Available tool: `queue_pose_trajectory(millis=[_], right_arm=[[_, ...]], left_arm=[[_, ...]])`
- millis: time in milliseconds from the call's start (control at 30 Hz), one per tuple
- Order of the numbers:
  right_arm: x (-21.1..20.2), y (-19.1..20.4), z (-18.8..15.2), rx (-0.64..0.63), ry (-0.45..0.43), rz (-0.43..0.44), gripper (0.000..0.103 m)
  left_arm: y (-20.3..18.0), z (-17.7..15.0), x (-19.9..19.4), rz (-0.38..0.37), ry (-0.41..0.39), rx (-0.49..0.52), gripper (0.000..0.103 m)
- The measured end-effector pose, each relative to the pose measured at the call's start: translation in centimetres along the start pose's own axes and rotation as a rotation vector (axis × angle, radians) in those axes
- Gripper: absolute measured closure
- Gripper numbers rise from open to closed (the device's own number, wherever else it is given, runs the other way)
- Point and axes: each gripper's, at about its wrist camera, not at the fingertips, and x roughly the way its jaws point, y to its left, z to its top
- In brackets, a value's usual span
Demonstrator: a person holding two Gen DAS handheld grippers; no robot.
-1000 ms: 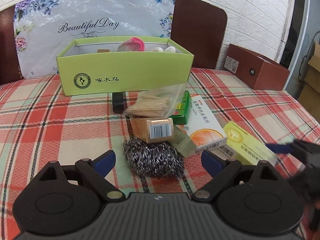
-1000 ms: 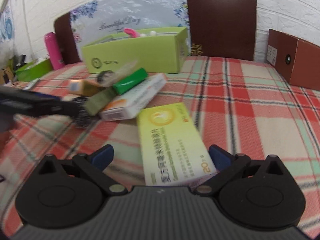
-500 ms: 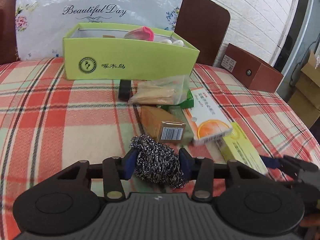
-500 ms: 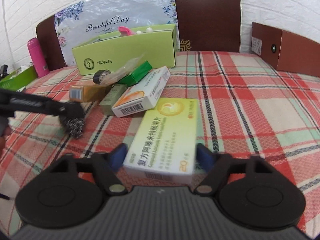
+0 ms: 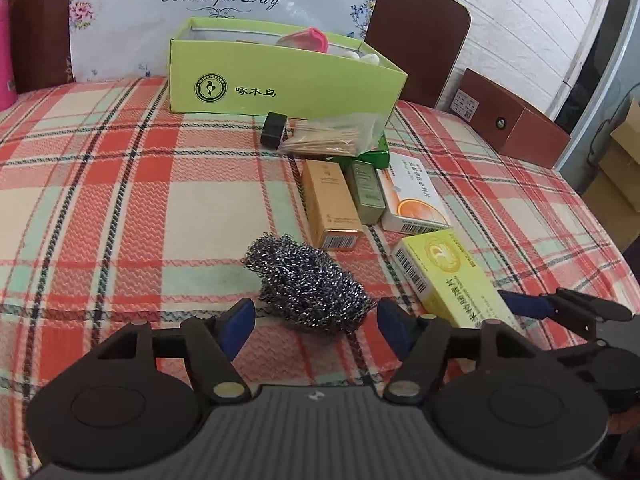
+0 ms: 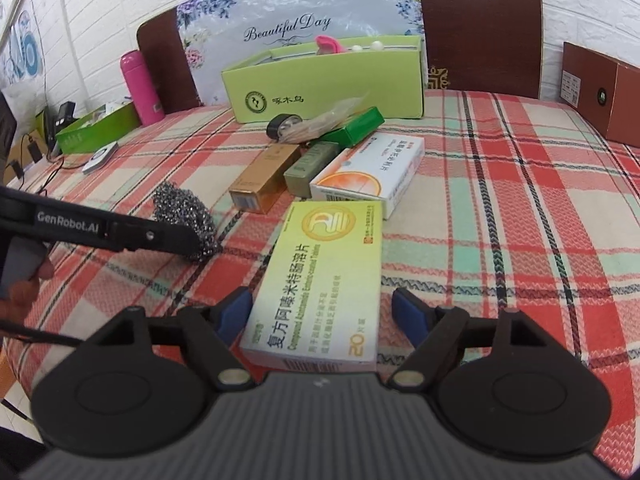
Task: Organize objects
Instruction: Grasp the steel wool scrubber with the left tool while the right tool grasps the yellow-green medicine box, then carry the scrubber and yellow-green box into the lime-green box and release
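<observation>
**Both grippers opening, nothing gripped**

My left gripper opens around the steel scrubber; my right gripper opens around the yellow pill box. Both lie on the tablecloth, pads clear. Risk: springy wool slips; off-centre box skews.

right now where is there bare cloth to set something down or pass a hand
Free: the checked cloth left of the green box and steel scourer, and the wide stretch between the white-orange carton and the brown box. Crowded: the middle strip from the toothpick bag through the gold box to the yellow carton, touching or overlapping.
</observation>
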Motion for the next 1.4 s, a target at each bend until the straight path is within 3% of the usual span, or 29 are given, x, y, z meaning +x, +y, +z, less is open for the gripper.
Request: queue_pose_trajectory(millis=[233, 333, 700, 767, 800, 833, 967, 1167, 1200, 1233, 1333, 1400], right_arm=[[0.2, 0.0, -0.1, 0.009, 0.001, -0.011, 0.026], [0.3, 0.0, 0.0, 0.01, 0.002, -0.014, 0.026], [1.0, 0.2, 0.2, 0.01, 0.002, -0.03, 0.026], [1.2, 0.3, 0.3, 0.001, 0.002, -0.037, 0.026], [1.4, 0.4, 0.3, -0.002, 0.001, -0.039, 0.028], [1.5, 0.4, 0.3, -0.007, 0.001, -0.036, 0.034], [1.2, 0.7, 0.6, -0.021, 0.007, -0.046, 0.035], [-1.4, 0.0, 2.4, 0.014, -0.043, 0.046, 0.036], [-1.8, -0.1, 3.0, 0.013, -0.06, 0.051, 0.062], [-2.2, -0.2, 3.7, 0.011, -0.08, 0.046, 0.074], [-2.4, -1.8, 6.2, 0.084, -0.117, 0.099, 0.082], [-2.1, -1.6, 7.3, 0.018, -0.128, 0.04, 0.08]], left_arm=[[0.0, 1.1, 0.4, -0.031, -0.033, -0.083, 0.034], [0.0, 1.2, 0.4, -0.028, -0.034, -0.08, 0.039], [-0.4, 1.5, 1.2, -0.024, -0.033, -0.057, 0.039], [-0.4, 1.5, 1.4, -0.031, -0.031, -0.054, 0.045], [-0.4, 1.5, 1.4, -0.035, -0.028, -0.052, 0.062], [-0.3, 1.5, 1.5, -0.04, -0.024, -0.054, 0.063], [-0.1, 1.6, 1.0, -0.053, -0.029, -0.063, 0.065], [-0.2, 3.1, -1.5, -0.111, -0.087, -0.057, 0.065], [-0.2, 3.5, -2.0, -0.114, -0.104, -0.052, 0.065], [-0.2, 4.1, -2.4, -0.117, -0.121, -0.046, 0.065], [-0.1, 5.9, -3.4, -0.114, -0.167, -0.026, 0.065], [0.0, 6.8, -3.7, -0.092, -0.19, -0.012, 0.065]])
